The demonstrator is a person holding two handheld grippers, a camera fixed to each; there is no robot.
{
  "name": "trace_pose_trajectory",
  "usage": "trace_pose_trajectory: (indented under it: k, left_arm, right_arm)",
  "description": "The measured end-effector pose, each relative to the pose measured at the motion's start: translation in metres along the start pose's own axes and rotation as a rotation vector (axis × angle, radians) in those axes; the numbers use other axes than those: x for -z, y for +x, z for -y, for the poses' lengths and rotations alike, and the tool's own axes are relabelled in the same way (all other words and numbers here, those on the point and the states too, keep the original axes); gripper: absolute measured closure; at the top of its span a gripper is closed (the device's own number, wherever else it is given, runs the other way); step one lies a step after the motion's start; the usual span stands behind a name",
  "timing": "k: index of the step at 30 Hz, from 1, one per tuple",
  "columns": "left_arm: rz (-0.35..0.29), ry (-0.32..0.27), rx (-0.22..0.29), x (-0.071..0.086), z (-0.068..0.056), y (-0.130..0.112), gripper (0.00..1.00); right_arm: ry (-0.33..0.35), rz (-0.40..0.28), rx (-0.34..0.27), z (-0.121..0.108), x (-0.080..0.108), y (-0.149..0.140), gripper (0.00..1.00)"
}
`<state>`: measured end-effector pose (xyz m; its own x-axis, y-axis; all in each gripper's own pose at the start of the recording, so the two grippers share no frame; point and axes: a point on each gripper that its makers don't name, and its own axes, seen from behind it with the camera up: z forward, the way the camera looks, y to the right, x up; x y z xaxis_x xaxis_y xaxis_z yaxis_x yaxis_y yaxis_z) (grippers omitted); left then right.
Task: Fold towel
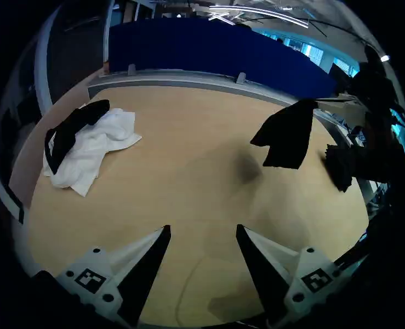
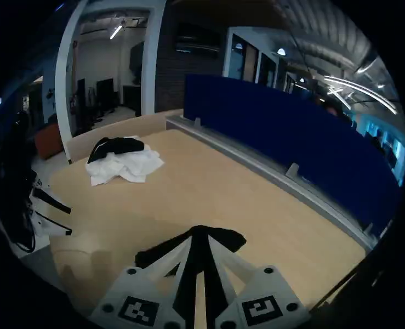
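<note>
Light wooden tabletop [image 1: 202, 181]. Heap of white and black cloths [image 1: 87, 142] at its far left. Small black towel [image 1: 287, 134] hangs above the table, long axis vertical, pinched between the closed fingers of the right gripper [image 2: 200, 241]. Left gripper [image 1: 202, 227] gapes wide, empty. The towel lies ahead-right of it, and the free lower edge is likely its next grab.

Cool ceiling strips [image 1: 257, 12] are glowing far overhead, flaring slightly white, and are lighting the wooden table [image 1: 202, 181] evenly but rather dimly. The lifted black towel [image 1: 287, 134] is casting a soft, smudged shadow [image 1: 247, 167] on the wood beneath it. Fisheye distortion is bowing the blue partition [image 2: 290, 131] and stretching the edges, where detail is sinking into darkness.
</note>
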<state>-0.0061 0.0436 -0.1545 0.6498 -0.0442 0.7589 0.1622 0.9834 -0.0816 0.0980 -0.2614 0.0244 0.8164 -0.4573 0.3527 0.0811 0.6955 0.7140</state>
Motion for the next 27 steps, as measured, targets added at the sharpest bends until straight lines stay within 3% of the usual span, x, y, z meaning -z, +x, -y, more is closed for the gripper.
trace_pose_trajectory:
  k: [12, 27]
  left_arm:
    - [0.004, -0.020, -0.021, 0.000, -0.010, 0.002, 0.12]
    - [0.033, -0.046, -0.072, -0.007, -0.029, -0.001, 0.12]
  right_arm:
    - [-0.048, -0.013, -0.025, -0.033, 0.025, 0.001, 0.94]
    - [-0.183, 0.007, -0.083, -0.137, 0.077, -0.031, 0.94]
